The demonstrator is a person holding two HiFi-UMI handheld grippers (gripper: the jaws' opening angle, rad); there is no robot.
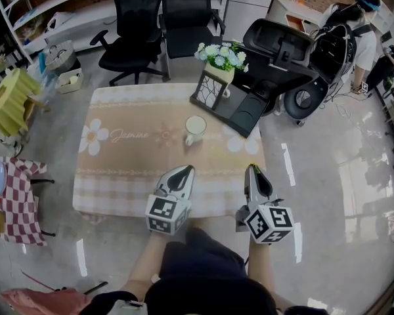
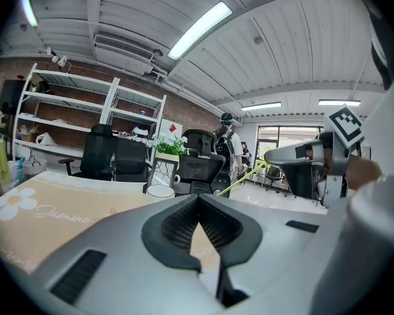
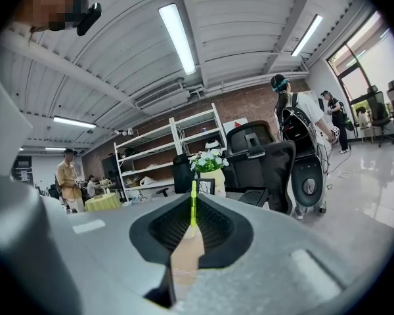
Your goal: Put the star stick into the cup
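Counter [image 1: 131,169]: covered with a beige cloth printed with white daisies and script lettering.
Pale blue and white flower bunch in a cream pot [image 1: 222,59]: set at the counter's far right corner.
Two black mesh office chairs [image 1: 136,18]: stood upright beyond the counter.
One black office chair [image 1: 282,51]: tipped over beside that corner.
White metal shelving [image 1: 26,12]: placed at far left.
Red-and-white checked cloth [image 1: 13,199]: seen at the left edge.
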